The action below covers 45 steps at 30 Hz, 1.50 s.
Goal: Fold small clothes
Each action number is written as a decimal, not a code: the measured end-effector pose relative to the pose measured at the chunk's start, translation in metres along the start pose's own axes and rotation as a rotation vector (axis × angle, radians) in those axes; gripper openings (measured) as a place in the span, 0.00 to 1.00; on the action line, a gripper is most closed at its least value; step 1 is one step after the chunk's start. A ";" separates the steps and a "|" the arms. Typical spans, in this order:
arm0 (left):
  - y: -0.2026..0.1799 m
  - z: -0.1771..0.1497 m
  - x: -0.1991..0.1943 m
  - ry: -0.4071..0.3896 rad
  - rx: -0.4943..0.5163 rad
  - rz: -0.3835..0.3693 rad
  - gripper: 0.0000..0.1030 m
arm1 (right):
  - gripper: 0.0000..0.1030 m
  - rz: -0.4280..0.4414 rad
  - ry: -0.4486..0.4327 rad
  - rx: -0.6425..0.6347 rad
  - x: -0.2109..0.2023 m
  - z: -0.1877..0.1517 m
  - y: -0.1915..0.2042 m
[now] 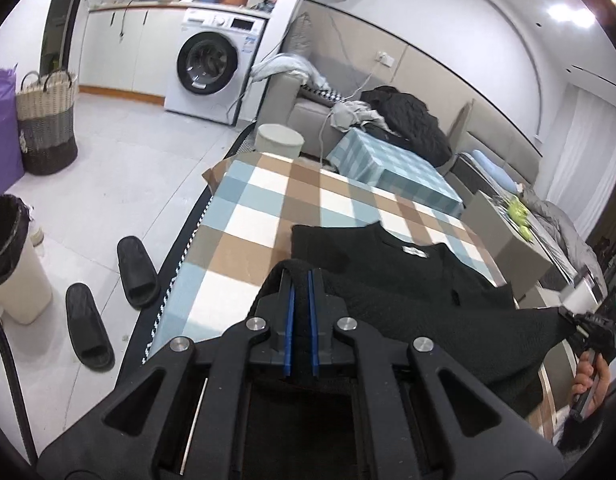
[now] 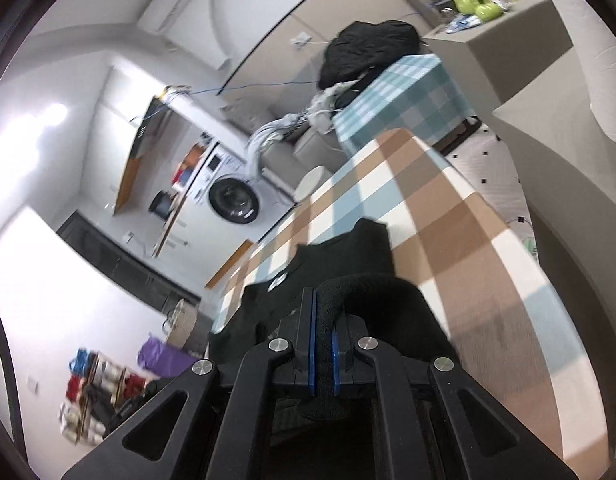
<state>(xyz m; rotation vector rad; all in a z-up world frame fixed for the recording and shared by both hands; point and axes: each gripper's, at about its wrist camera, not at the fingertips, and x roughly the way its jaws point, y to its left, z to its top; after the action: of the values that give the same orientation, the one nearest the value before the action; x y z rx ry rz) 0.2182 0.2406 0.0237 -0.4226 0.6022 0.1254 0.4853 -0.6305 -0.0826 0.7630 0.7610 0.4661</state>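
Left wrist view: my left tool [image 1: 301, 280] and right tool [image 1: 580, 322] each pinched the black garment's [image 1: 408, 276] near hem, its neck end lying ahead across the counter [image 1: 268, 200].

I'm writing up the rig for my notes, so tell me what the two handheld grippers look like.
Both match: the left gripper and right gripper are matte black plastic, each with two straight fingers lined with blue pads, angular linkage arms with triangular cutouts, and round silver pivot bolts. No cables or markings show.

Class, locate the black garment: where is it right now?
In both wrist views the black garment lies on the checked tablecloth, its near edge lifted, pinched by the left hand-held gripper and right hand-held gripper.
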 end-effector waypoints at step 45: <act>-0.021 -0.129 0.018 0.251 0.238 0.143 0.10 | 0.14 -0.290 0.298 -0.415 0.004 -0.108 -0.004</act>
<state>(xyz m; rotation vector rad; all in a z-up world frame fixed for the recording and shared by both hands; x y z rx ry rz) 0.1705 0.1672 -0.0753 -0.1645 0.8849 0.1359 0.4069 -0.5827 -0.1394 0.1912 0.9950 0.4586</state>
